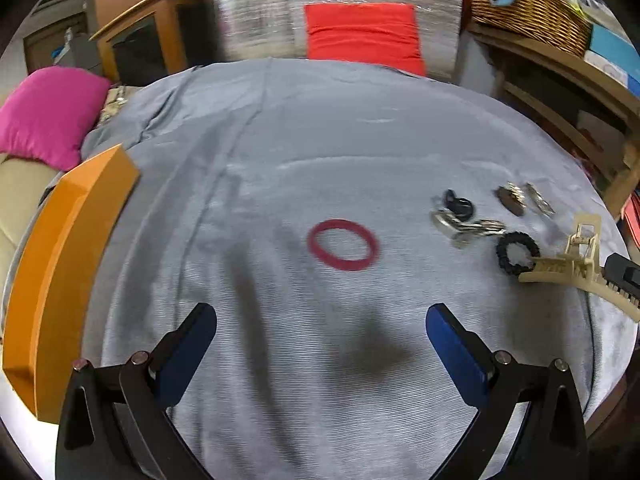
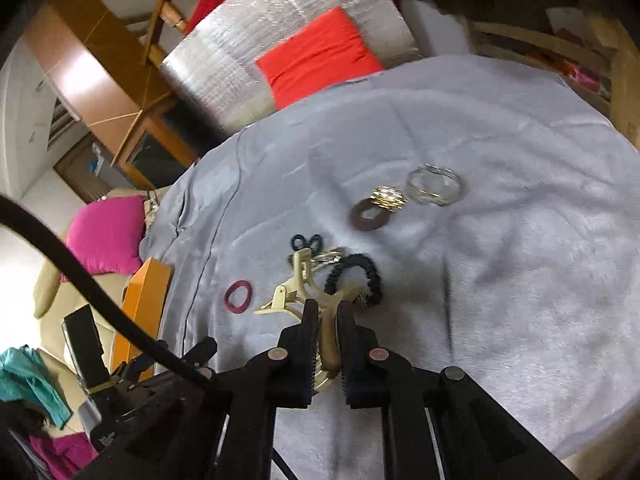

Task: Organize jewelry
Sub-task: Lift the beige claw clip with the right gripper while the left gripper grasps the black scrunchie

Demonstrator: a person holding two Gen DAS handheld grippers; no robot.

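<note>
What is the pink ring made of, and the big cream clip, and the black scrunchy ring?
The pink ring looks like matte rubber or elastic: a thin, dull band lying flat, too blurred to be sure. The cream hair claw clip, held in the right gripper, looks like hard, smooth plastic with moulded teeth. The black hair tie looks like ruffled fabric over elastic, with a bumpy, crinkled edge.

1. One maroon elastic hair band.
2. One cream plastic claw clip.
3. Two black fabric hair ties: a ruffled scrunchie and a small looped tie at its 10 o'clock.
4. One brown flat ring.
5. One stack of gold bangles; number within unclear.
6. One set of silvery wire bangles at its 2 o'clock.
7. Two cushions: pink cushion, red cushion.
8. One orange box.
</note>
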